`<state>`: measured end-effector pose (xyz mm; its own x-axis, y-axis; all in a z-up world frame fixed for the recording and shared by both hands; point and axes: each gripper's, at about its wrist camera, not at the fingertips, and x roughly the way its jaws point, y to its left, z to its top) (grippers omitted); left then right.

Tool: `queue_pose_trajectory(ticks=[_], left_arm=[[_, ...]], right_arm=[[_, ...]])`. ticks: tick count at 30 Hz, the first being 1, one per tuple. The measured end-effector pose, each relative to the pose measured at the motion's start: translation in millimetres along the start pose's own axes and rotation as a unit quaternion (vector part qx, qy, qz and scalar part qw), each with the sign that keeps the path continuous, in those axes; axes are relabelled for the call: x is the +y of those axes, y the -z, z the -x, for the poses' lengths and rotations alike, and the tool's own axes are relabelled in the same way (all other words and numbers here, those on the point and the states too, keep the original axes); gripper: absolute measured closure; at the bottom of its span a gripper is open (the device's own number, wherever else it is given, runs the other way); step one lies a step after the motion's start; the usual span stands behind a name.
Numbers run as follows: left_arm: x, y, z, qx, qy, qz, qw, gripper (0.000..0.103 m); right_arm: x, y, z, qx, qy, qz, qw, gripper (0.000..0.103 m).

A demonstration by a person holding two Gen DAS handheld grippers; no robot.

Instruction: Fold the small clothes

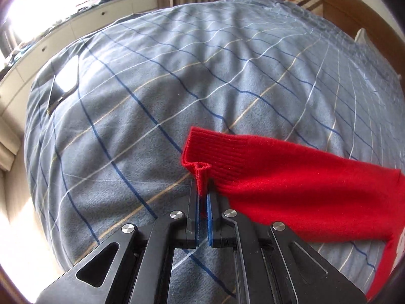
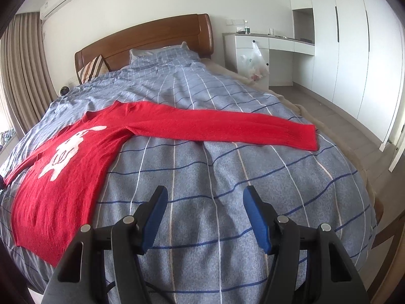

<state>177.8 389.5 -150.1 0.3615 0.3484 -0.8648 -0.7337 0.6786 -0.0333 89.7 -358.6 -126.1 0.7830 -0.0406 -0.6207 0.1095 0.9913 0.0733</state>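
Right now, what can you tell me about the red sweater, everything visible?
The red sweater is a soft, fuzzy knit with ribbed cuffs and hem and a white cartoon figure on its chest. It lies flat, front up, on the grey checked duvet. One sleeve stretches straight out across the bed, untouched. The other sleeve's ribbed cuff is pinched at its edge by the left gripper. The right gripper is open and clear of it.

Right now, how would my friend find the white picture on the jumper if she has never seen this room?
Start at the big bed with the blue-grey checked cover. On its left side, in the right wrist view, a red sweater lies flat with one sleeve stretched out to the right. The white figure is knitted on its chest, the only white patch on that otherwise plain red garment.
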Motion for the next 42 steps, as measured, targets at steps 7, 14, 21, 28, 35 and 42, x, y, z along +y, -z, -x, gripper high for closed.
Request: queue_pose_trajectory(ticks=[7, 14, 21, 28, 35, 42], left_arm=[[5, -2, -1, 0.003, 0.002, -0.003, 1.0, 0.1], [6, -2, -4, 0.006, 0.002, -0.003, 1.0, 0.1], [7, -4, -6, 0.009, 0.003, -0.008, 0.9999, 0.1], [29, -8, 2, 0.022, 0.015, 0.023, 0.9994, 0.087], [51, -2, 33, -0.02, -0.019, 0.008, 0.9996, 0.077], [-2, 8, 52, -0.049, 0.045, -0.053, 0.9964, 0.04]], right_arm=[[-6, -1, 0, 0.0, 0.001, -0.014, 1.0, 0.041], [-7, 0, 0, 0.001, 0.001, -0.014, 1.0, 0.041], [-8, 0, -1, 0.006, -0.001, -0.011, 1.0, 0.041], [-12, -1, -2, 0.007, -0.006, -0.022, 1.0, 0.041], [-9, -1, -2, 0.007, -0.002, -0.017, 1.0, 0.041], [0, 0, -4, 0.01, 0.001, 0.001, 1.0, 0.041]])
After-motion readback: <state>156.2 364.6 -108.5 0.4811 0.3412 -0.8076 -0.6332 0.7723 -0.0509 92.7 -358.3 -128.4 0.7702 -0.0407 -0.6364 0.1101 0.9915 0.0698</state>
